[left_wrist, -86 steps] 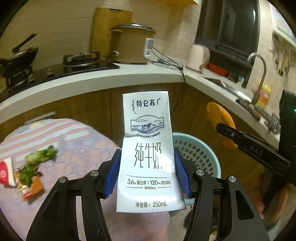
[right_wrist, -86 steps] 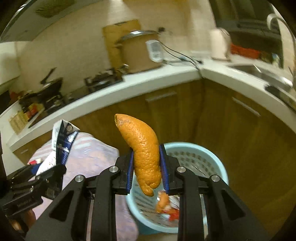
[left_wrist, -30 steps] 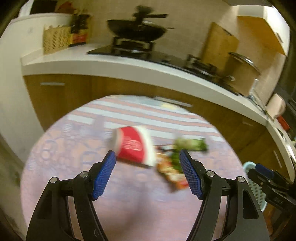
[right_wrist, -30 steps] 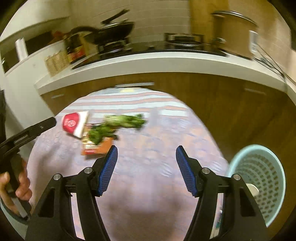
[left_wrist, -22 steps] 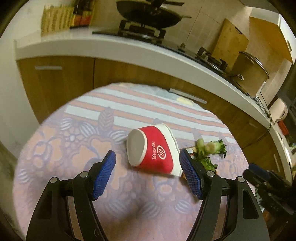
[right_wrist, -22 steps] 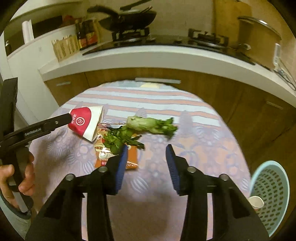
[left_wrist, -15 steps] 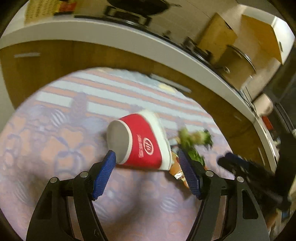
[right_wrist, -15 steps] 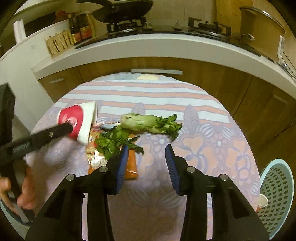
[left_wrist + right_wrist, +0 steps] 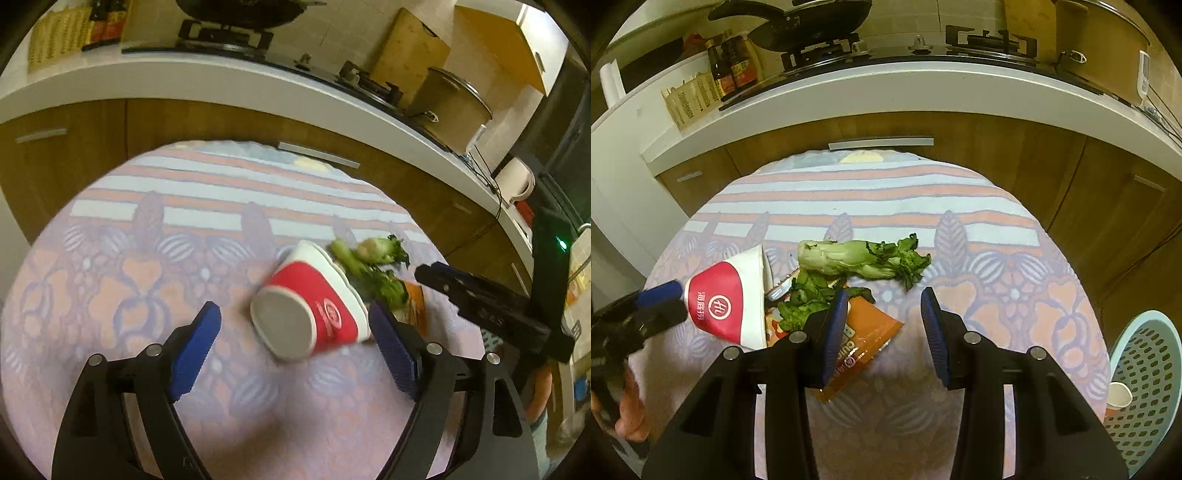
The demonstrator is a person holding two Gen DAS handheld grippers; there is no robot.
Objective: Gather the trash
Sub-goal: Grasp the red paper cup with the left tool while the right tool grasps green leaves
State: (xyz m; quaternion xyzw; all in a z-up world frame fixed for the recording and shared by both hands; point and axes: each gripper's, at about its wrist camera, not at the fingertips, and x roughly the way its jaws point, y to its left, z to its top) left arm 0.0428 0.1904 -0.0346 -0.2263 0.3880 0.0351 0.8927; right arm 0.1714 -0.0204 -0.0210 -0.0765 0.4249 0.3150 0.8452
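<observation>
A red and white paper bowl is lying on its side on the round table with the pink and lilac patterned cloth, in the middle part of the tabletop, its white base facing the left gripper. That gripper's jaws have just been opening further and are standing wide on either side of the bowl, the blue pads not pressing on it. Just beside the bowl's rim, green leafy vegetable scraps are lying partly over an orange snack wrapper. The right gripper is hovering over the wrapper's edge, its jaws parted and holding nothing. Past the tabletop's right edge a pale blue perforated plastic basket is standing on the floor, with a paper cup lying inside.
</observation>
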